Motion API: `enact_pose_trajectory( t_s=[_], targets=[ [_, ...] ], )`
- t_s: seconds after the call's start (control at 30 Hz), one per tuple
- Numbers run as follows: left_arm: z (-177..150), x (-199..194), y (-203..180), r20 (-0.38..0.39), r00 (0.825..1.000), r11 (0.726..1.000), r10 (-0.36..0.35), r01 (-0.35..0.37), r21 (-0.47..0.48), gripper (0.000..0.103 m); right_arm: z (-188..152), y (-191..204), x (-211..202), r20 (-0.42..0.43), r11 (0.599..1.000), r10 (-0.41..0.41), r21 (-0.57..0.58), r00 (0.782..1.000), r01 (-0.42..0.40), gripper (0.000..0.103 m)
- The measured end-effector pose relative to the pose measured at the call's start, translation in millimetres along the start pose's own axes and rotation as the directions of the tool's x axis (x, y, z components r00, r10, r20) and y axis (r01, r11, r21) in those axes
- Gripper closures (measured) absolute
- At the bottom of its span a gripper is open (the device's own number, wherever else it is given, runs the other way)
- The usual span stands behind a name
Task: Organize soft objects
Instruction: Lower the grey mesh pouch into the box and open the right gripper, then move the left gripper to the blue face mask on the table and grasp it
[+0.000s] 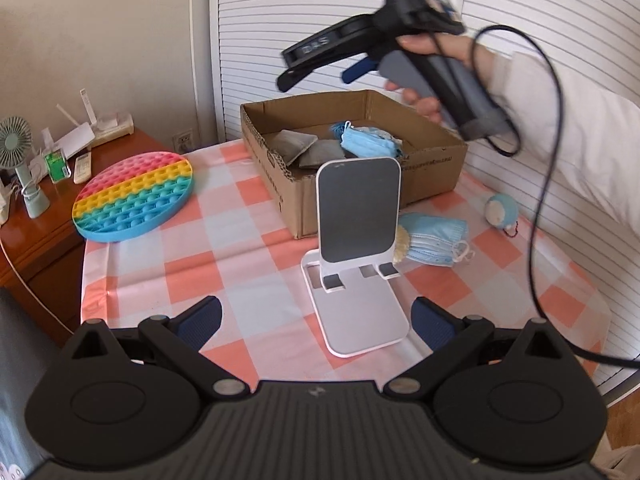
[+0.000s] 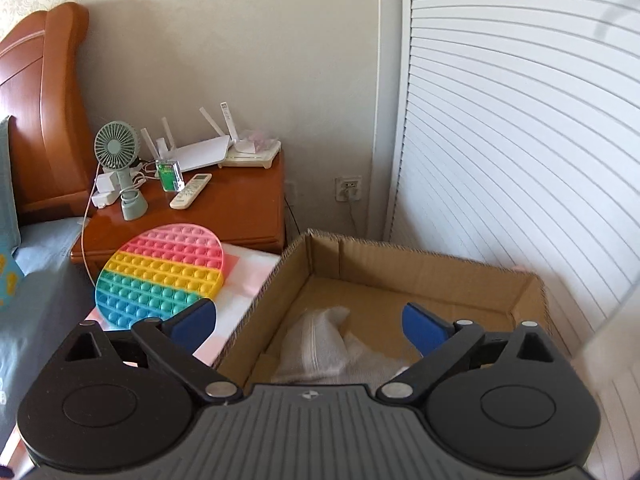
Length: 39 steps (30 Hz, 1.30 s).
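Left wrist view: the left gripper [image 1: 316, 320] hangs spread and empty before a phone stand [image 1: 354, 248] that partly hides blue masks [image 1: 434, 242] just beside the cardboard box [image 1: 432, 172], apparently next to go in.

Right wrist view: the right gripper [image 2: 310, 322], jaws wide, hovers over the box [image 2: 424, 276]; a white cloth [image 2: 332, 344] lies released inside, its near end cut off.

Each gripper was matte black plastic: the left gripper [image 1: 316, 320] and right gripper [image 2: 310, 322] both had two round hubs, angled link arms with silver pivot screws, and dark blue ribbed pads [image 1: 202, 322]. A ribbed grey deck with a small emblem sat between the hubs. Seen from the left wrist, the right unit had a grey pistol handle [image 1: 448, 84], white "DAS" lettering and a looping black cable [image 1: 540, 184]. The person wore a white sleeve [image 1: 580, 136].
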State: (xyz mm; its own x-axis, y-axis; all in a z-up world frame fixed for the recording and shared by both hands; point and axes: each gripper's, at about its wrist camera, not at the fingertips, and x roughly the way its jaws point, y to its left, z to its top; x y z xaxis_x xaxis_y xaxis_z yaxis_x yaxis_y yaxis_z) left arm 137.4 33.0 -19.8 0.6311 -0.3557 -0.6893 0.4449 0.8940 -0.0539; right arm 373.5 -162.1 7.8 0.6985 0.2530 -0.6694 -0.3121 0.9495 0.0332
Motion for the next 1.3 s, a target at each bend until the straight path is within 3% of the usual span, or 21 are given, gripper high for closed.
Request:
enact_pose_trajectory(
  t_s=[0.43,0.93,1.3],
  targets=[
    [-9,-21,-28,0.047,0.993,0.994,0.106,-0.107,0.026,0.002,-73,4,-96,0.027,0.996,-0.089,0.024,0.996,0.089,0.000],
    [-29,-19,-69,0.032,0.998,0.999,0.054,-0.054,0.000,0.002,-199,-2,-165,0.037,0.973,-0.215,0.090,0.976,0.211,0.000],
    [-27,6,-106,-0.024,1.000,0.998,-0.013,0.014,0.057,0.002,-248,-18,-172,0.042,0.956,-0.292,0.034,0.955,0.291,0.000]
  ],
)
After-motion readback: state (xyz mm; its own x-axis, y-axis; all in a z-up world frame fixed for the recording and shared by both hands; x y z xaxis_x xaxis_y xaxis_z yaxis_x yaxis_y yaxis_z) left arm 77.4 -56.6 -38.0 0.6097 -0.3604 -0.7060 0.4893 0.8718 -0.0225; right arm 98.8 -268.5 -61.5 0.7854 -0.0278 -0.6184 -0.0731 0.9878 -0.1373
